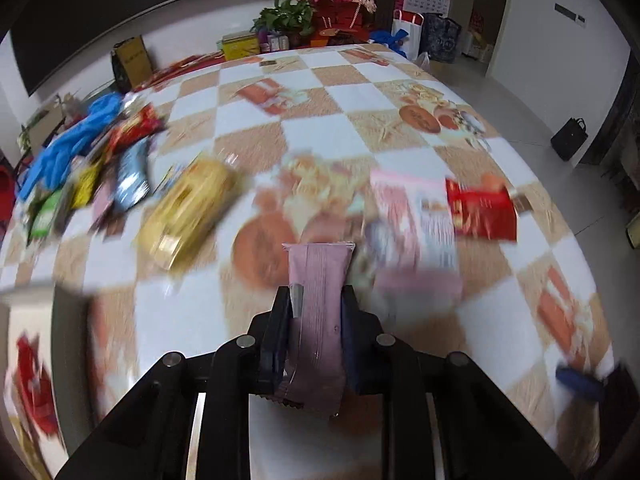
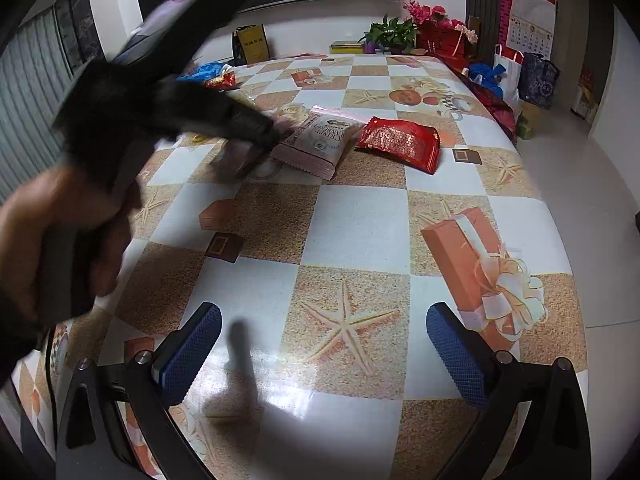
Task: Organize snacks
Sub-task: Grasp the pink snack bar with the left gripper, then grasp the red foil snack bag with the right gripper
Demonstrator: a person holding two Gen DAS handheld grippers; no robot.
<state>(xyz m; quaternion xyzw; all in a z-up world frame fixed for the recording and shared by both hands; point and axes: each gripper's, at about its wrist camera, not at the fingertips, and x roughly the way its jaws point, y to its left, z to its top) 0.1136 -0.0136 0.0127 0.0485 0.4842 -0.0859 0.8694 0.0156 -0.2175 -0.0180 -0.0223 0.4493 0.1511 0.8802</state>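
My left gripper [image 1: 318, 300] is shut on a mauve snack packet [image 1: 318, 276] and holds it above the checkered table [image 1: 320, 136]. In the right wrist view the left gripper [image 2: 272, 136] is blurred, over the table's left middle, beside a pink-white snack bag [image 2: 316, 144]. A red snack packet [image 2: 400, 142] lies right of that bag. Both also show in the left wrist view, the pink-white bag [image 1: 412, 216] and the red packet [image 1: 482, 212]. My right gripper [image 2: 324, 344] is open and empty above the table's near part.
A pile of several snack packets [image 1: 100, 176] and a blue plastic bag [image 1: 76, 140] lie at the table's left. A yellow packet [image 1: 188, 212] lies nearer the middle. Boxes, a plant [image 2: 390, 34] and gift bags [image 2: 520, 72] stand beyond the far edge.
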